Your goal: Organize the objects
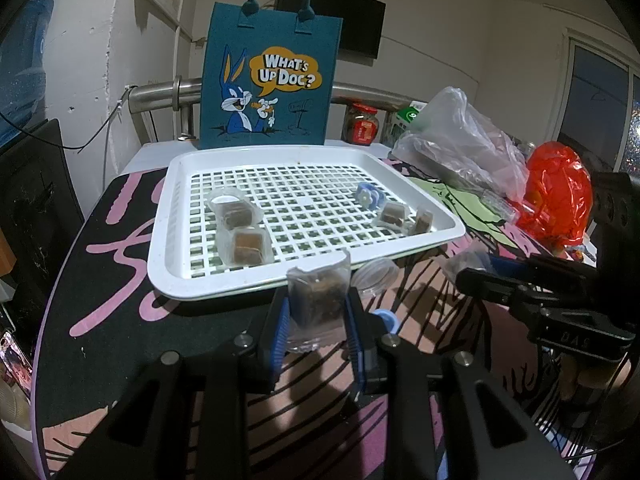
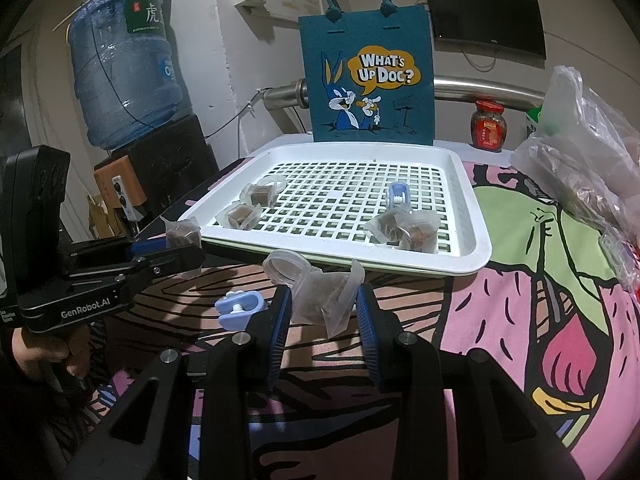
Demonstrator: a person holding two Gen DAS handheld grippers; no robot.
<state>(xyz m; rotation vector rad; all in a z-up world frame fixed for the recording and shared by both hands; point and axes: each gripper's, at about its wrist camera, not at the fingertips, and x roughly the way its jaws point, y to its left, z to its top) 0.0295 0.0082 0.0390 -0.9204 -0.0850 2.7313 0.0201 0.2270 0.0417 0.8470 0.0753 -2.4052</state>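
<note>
**Both tongs loaded, packets short of the tray**

Left tongs (image 1: 316, 320): narrow, pads pressed on a clear packet (image 1: 318, 300) holding a brown block. It hangs just in front of the near rim of the white slotted tray (image 1: 304, 286), above the patterned tabletop (image 1: 120, 248).

Right tongs (image 2: 323, 320): also narrow, with a second brown-block packet (image 2: 326, 300) between the blue pads (image 2: 280, 320). The film looks crumpled and tilted; grip seems to be on the wrapper more than the block.

Tray contents: two packets at the left (image 1: 242, 232), a pair at the right (image 1: 402, 218), and a blue clip (image 1: 370, 196) beside them. A second blue clip (image 2: 239, 310) and a clear round lid (image 2: 286, 268) lie on the tabletop near the tongs.

Judgement, step in hand: carry the packets over the rim and set them on the grid.

Advice:
- Lift clear of the rim first; a dragging wrapper corner could catch.
- Aim for bare grid in the middle, away from the existing pairs.
- Lower until the packet rests, then release, one hand at a time.
</note>
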